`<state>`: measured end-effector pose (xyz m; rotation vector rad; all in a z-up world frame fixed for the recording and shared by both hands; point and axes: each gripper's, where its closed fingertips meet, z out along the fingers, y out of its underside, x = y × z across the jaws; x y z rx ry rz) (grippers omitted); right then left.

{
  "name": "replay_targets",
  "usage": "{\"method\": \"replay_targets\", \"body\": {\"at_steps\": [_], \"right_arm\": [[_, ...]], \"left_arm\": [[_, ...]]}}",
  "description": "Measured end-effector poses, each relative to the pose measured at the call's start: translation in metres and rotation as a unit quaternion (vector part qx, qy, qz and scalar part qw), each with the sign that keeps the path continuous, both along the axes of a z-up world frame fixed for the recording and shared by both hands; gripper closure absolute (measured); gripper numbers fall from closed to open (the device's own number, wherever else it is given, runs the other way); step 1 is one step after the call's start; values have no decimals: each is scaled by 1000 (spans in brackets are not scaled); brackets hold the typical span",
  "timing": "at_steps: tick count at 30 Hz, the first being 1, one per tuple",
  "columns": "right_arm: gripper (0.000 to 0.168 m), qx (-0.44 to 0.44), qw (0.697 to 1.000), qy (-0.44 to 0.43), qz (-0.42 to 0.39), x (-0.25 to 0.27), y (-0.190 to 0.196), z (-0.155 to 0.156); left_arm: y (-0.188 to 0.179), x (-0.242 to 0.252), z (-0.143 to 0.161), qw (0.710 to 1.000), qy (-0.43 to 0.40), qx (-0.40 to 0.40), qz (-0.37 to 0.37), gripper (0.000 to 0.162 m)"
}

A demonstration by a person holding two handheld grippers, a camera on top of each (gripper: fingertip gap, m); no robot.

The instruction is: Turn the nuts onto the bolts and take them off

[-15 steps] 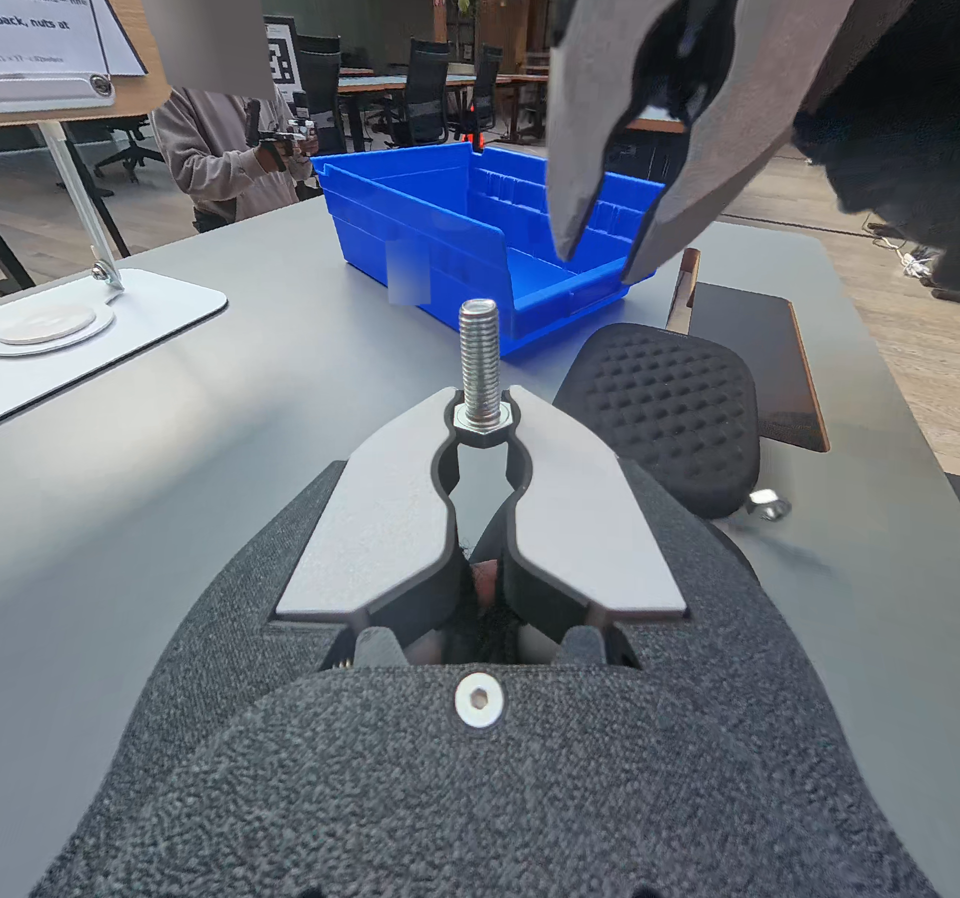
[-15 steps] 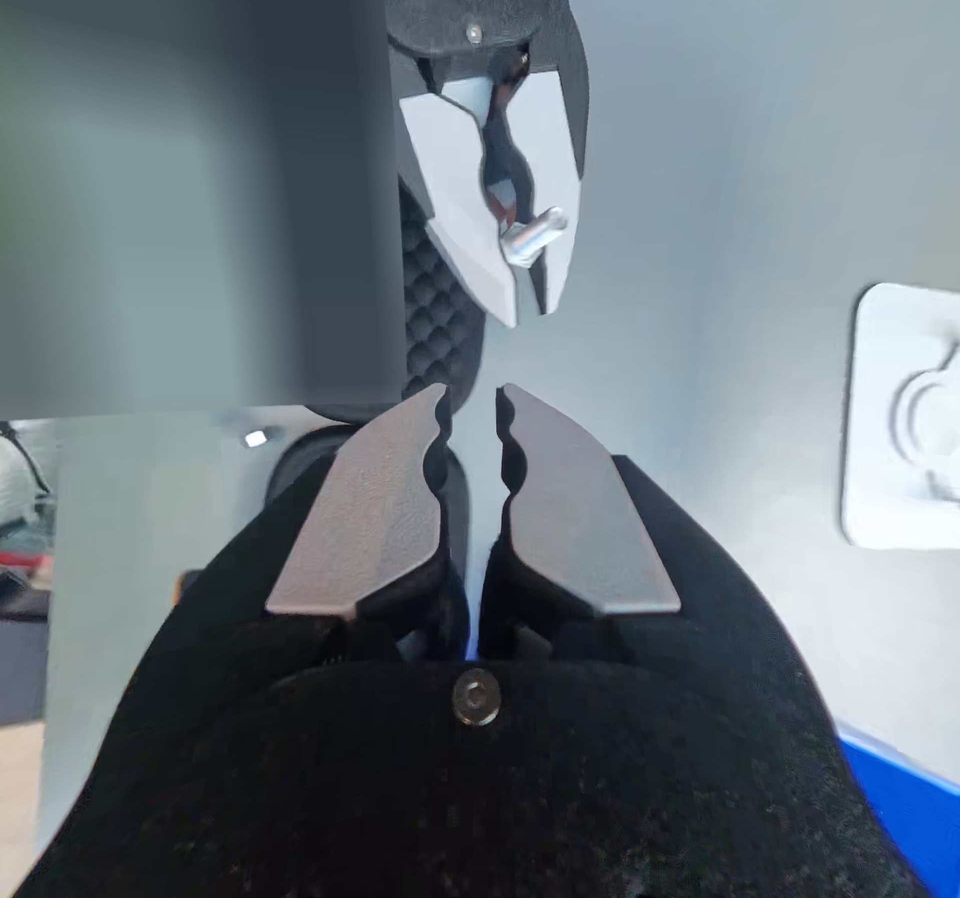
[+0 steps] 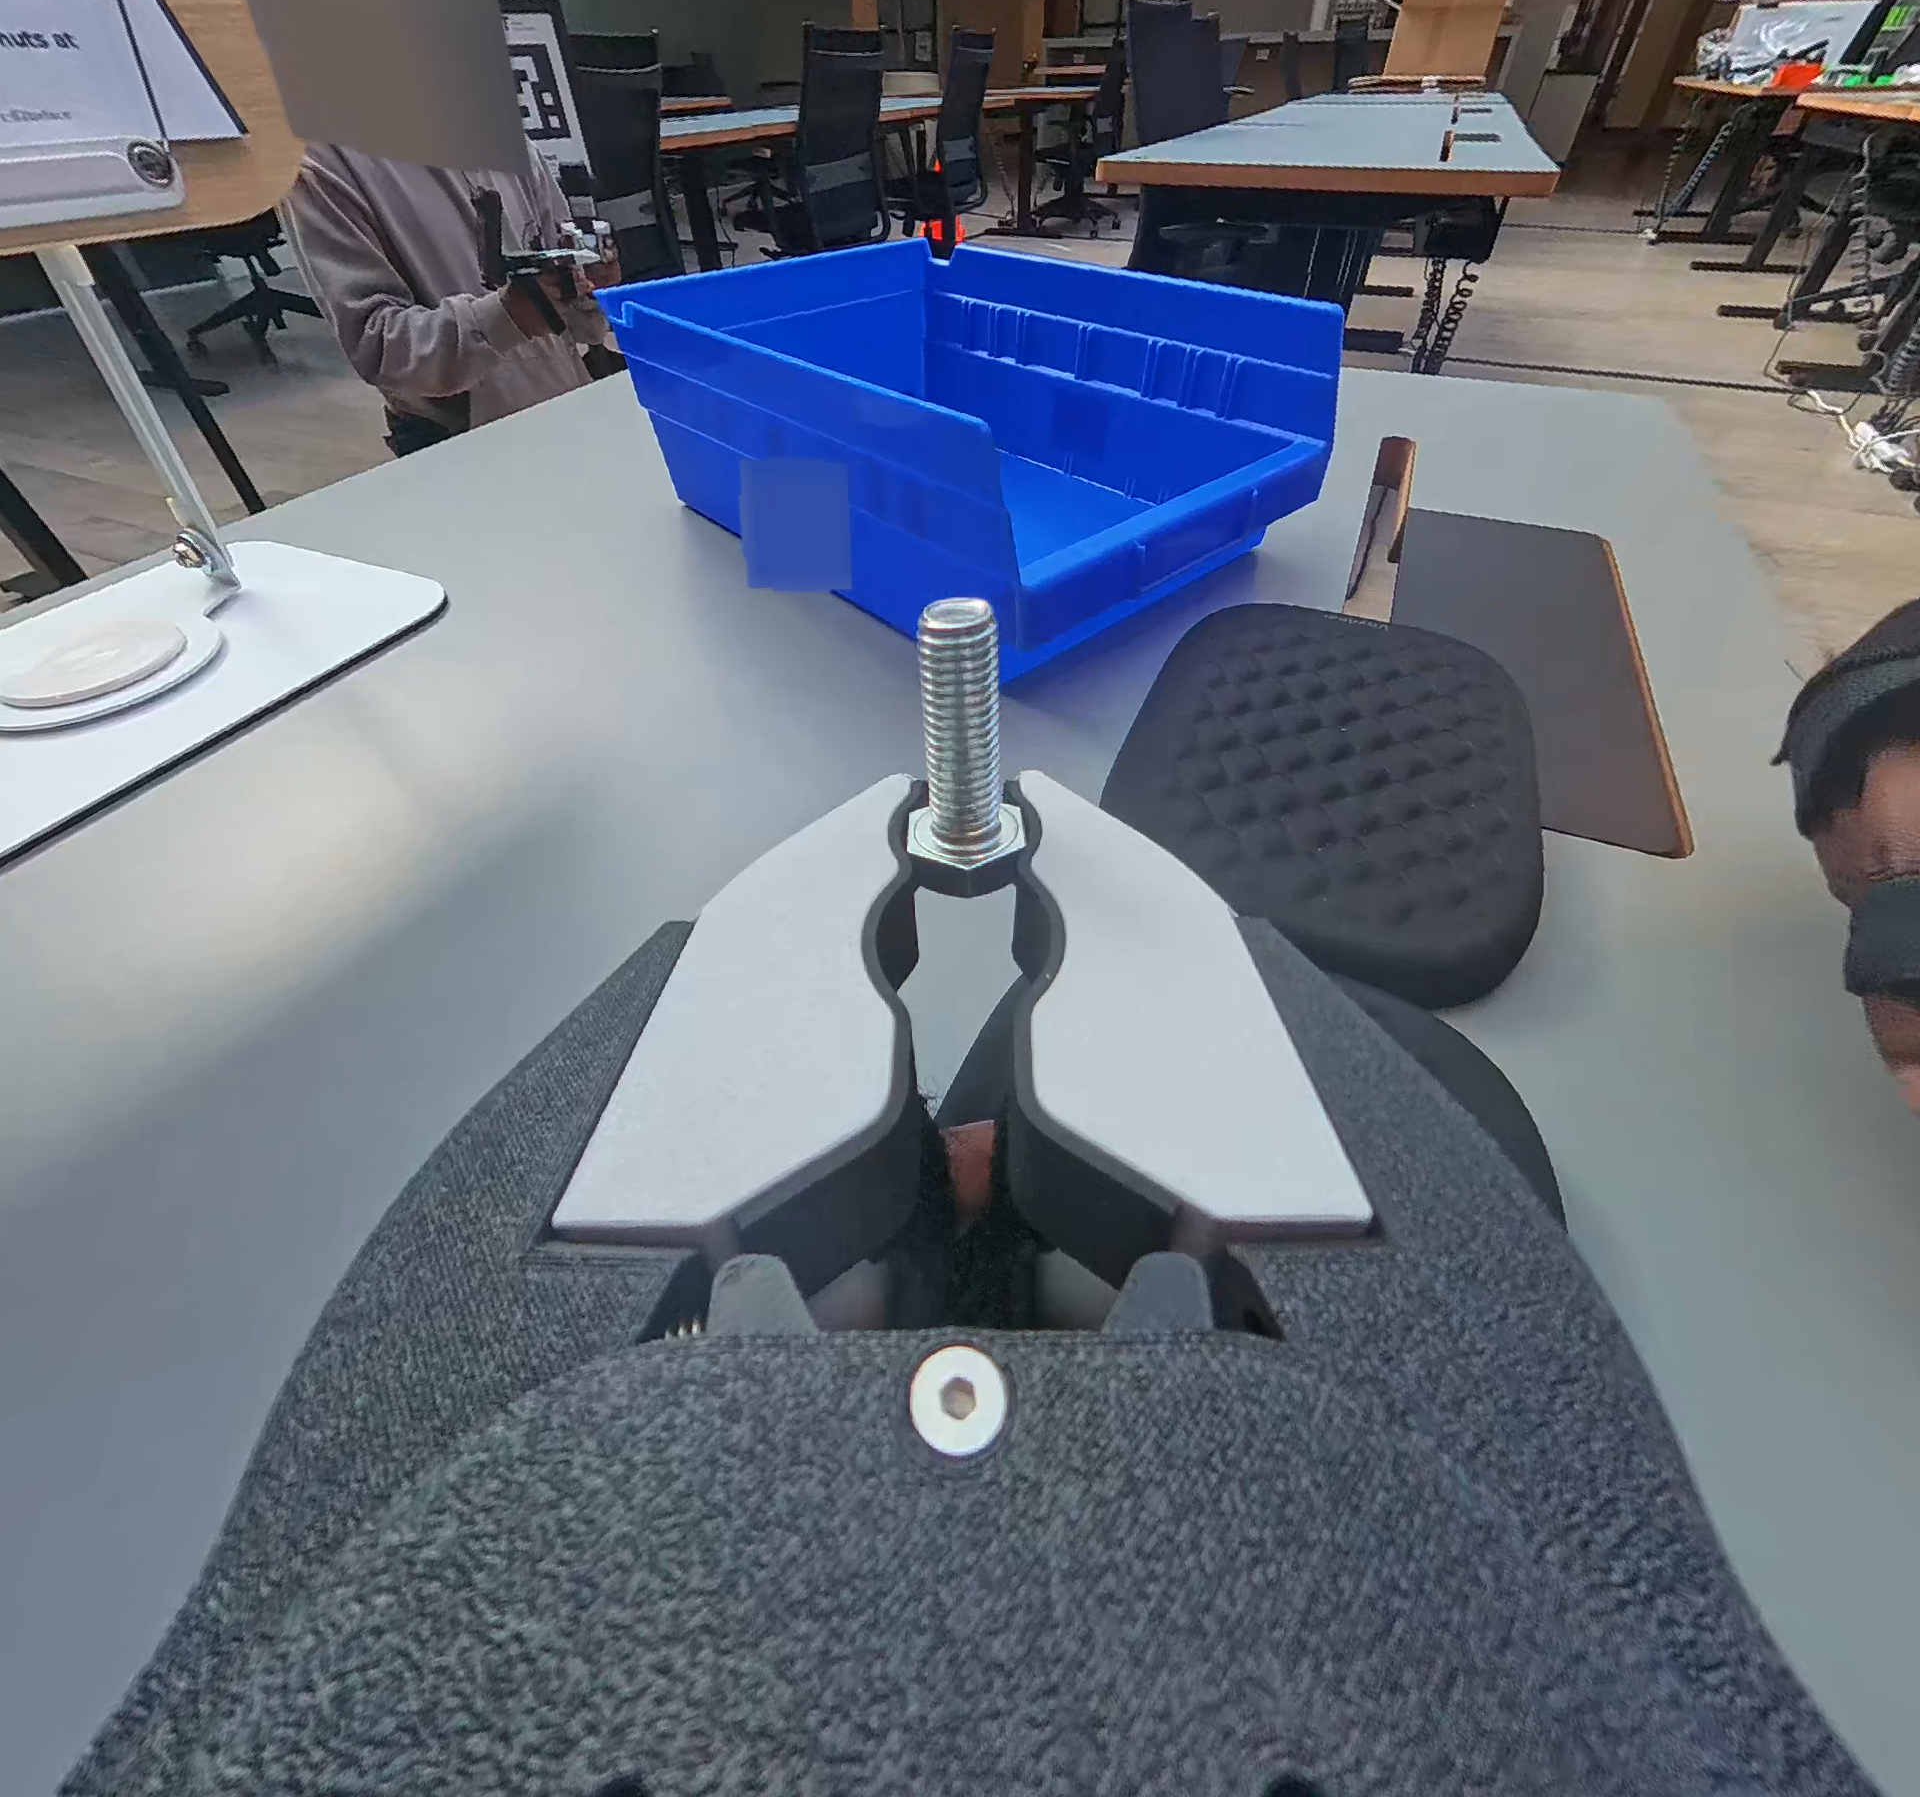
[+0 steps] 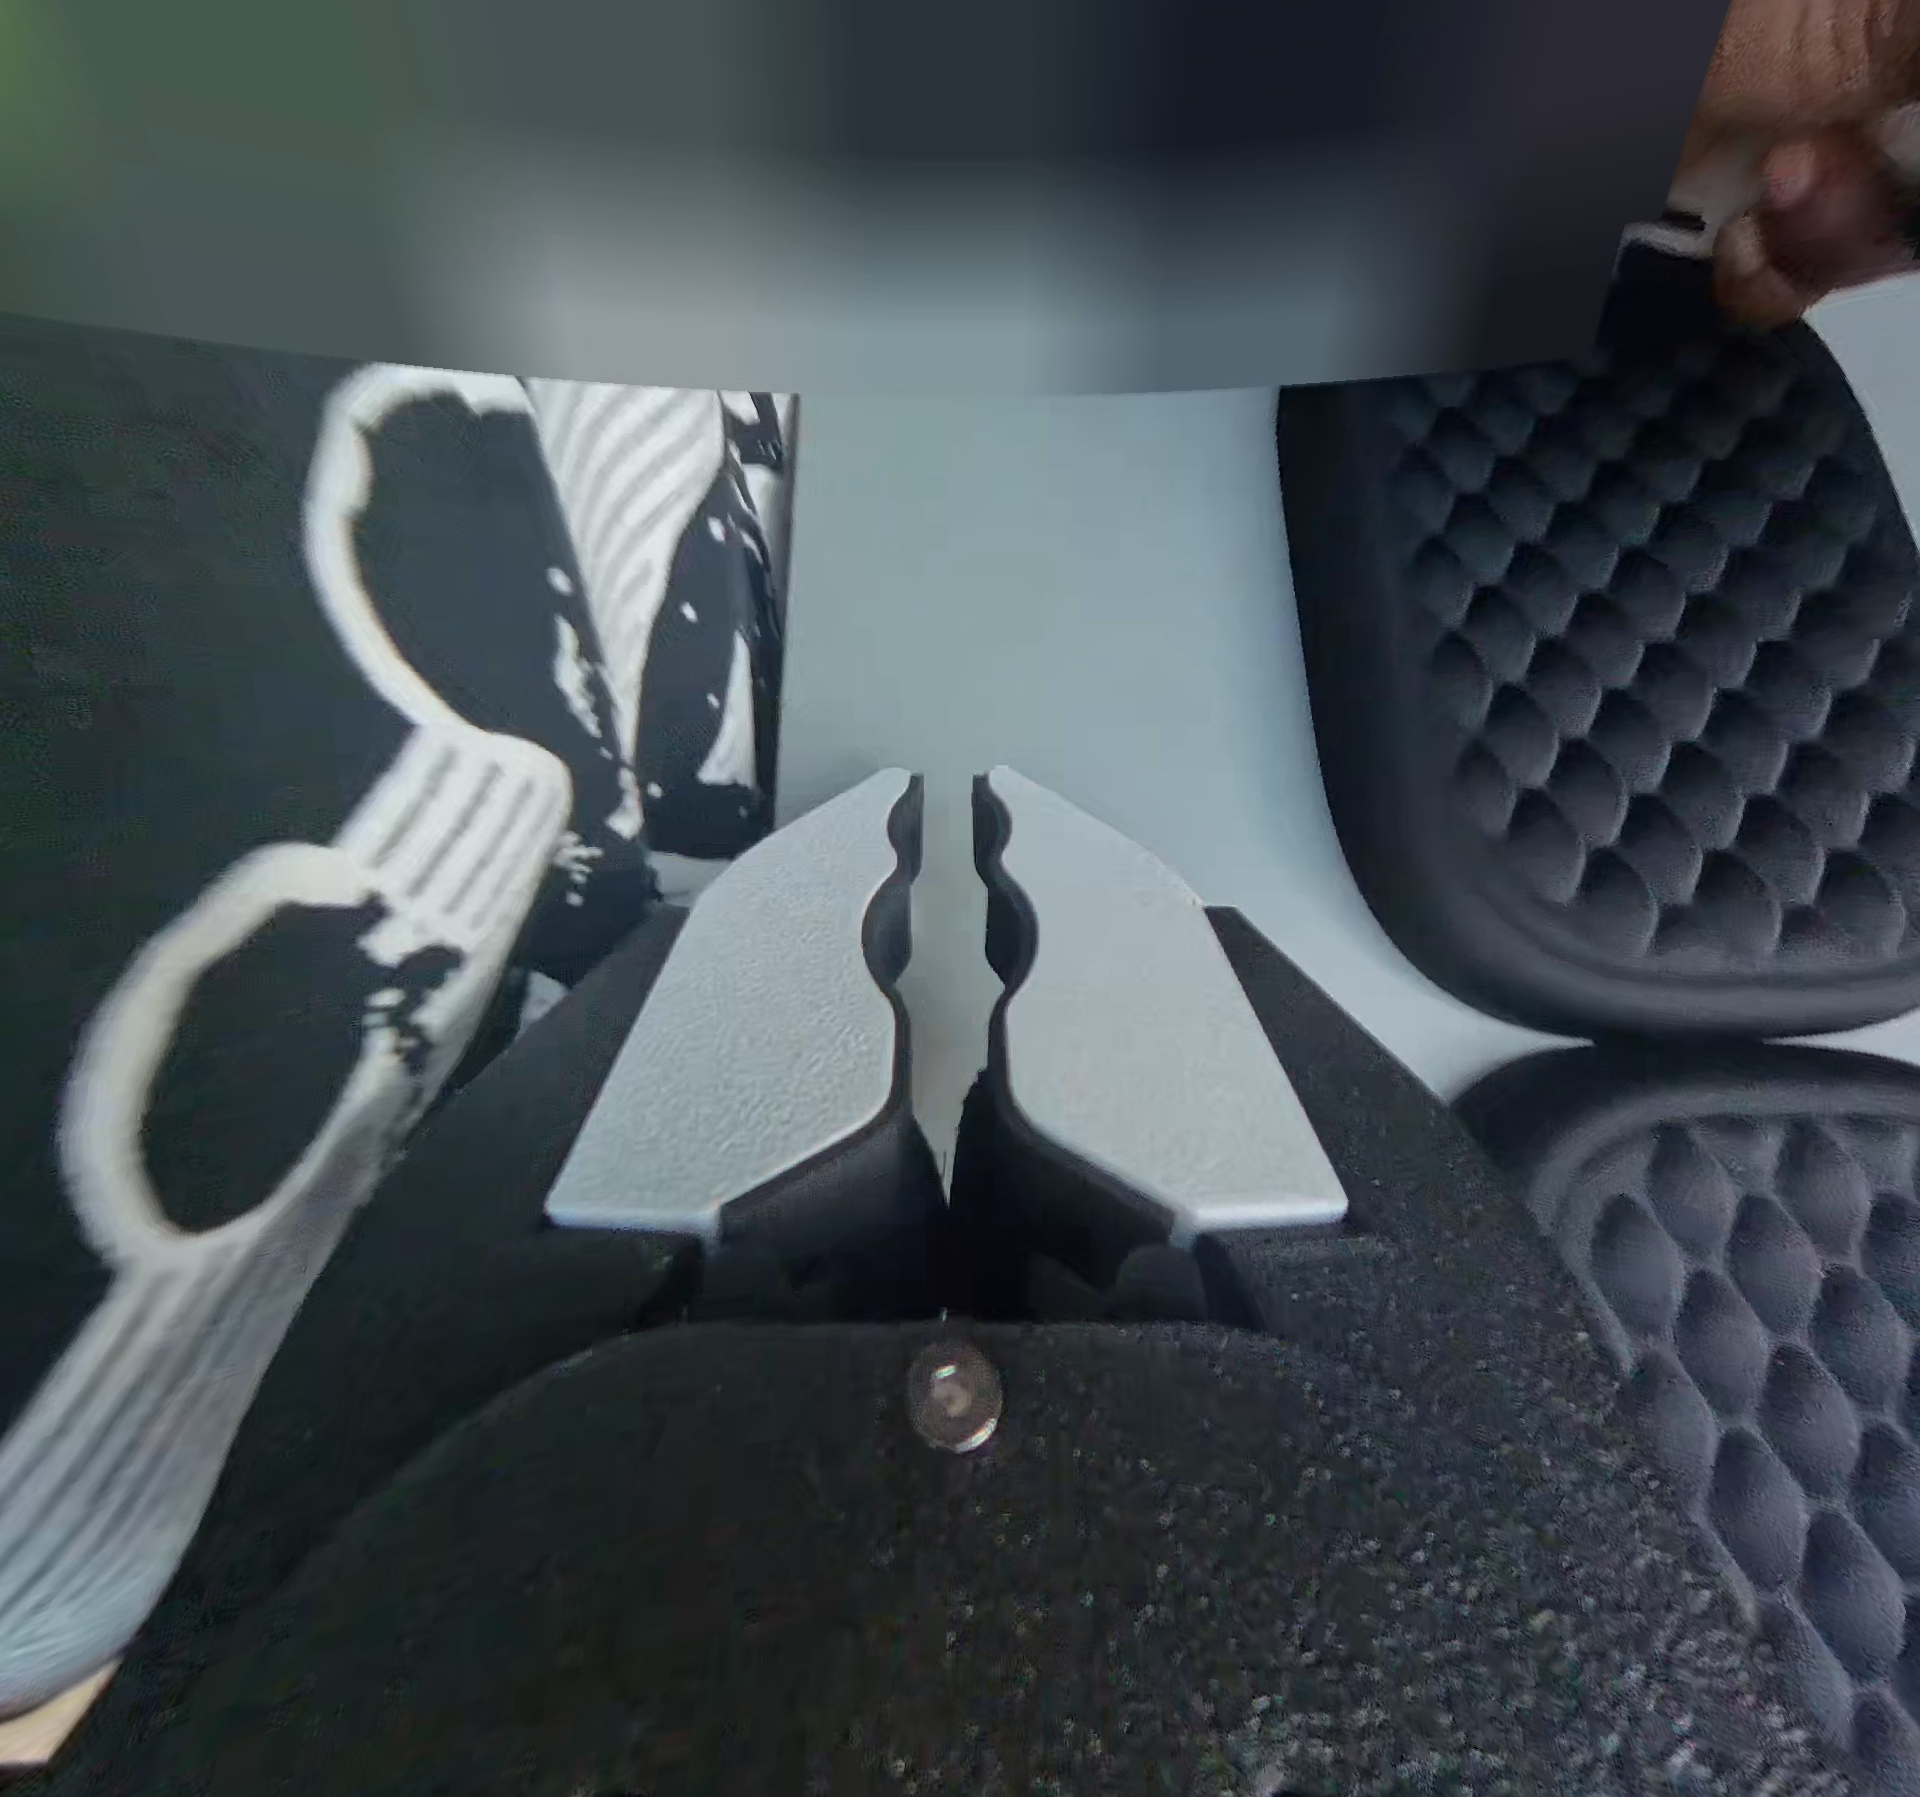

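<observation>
**Bolt held upright, no nut on it yet**

Left wrist view: Your left gripper point(image 3: 961, 828) clamps the bolt point(image 3: 959, 708) by its hex head, jaws narrow around it, the threaded shank standing upright and bare. No nut sits on the thread. The blue bin point(image 3: 1039, 417) lies beyond the bolt on the grey table point(image 3: 520, 812); from here it looks empty, though its near floor is hidden. A black dimpled pad point(image 3: 1330, 791) rests just right of the bolt, with a dark mat point(image 3: 1527, 667) behind it. A white stand base point(image 3: 208, 635) sits well left of the bolt. A person in a grey sweatshirt point(image 3: 416, 303) stands past the table's far edge.

Right wrist view: Your right gripper point(image 4: 945, 791) holds nothing; its jaws stand narrow, a slim gap between the tips, pointing down at bare table. The pad point(image 4: 1600, 667) fills the right side, and a hand point(image 4: 1808, 137) shows at its far corner. The picture is blurred, and no nut or bolt shows here.

Judged from both views, the task is at an early stage: the bolt is gripped and ready, but you have yet to fetch a nut, start it on the thread, run it down, and back it off again. No nut is visible anywhere.
</observation>
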<state>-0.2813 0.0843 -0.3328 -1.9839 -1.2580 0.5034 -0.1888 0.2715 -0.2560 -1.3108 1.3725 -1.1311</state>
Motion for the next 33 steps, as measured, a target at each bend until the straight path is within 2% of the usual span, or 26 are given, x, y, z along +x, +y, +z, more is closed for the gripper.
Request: {"method": "replay_targets", "body": {"at_steps": [1, 3, 6, 13, 15, 24, 29, 31, 33], "right_arm": [[162, 5, 999, -40, -10, 8, 3, -11], [162, -7, 1000, -5, -18, 9, 4, -11], [161, -7, 999, -10, -45, 24, 11, -13], [161, 9, 995, 94, -23, 27, -15, 40], [161, 9, 992, 119, -41, 34, -19, 48], [158, 23, 993, 97, -68, 28, -49, 58], [152, -12, 995, 75, -64, 4, -84, 39], [140, -54, 995, 49, -65, -9, -102, 14], [136, -84, 993, 11, -81, -17, -112, -23]], "left_arm": [[0, 0, 0, 1000, 1, 1, -1, 148], [-1, 0, -1, 1000, 2, 4, -1, 148], [-2, 0, -1, 1000, 4, 7, -2, 148], [-4, 1, -3, 1000, 10, 11, -9, 148], [-3, 2, -4, 1000, 11, 9, -10, 148], [-4, 3, -2, 1000, 13, 12, -13, 148], [-4, 3, -2, 1000, 10, 27, -7, 148], [-2, 2, 0, 1000, 6, 19, -4, 148], [-2, 1, 1, 1000, 2, 17, -6, 148]]}}
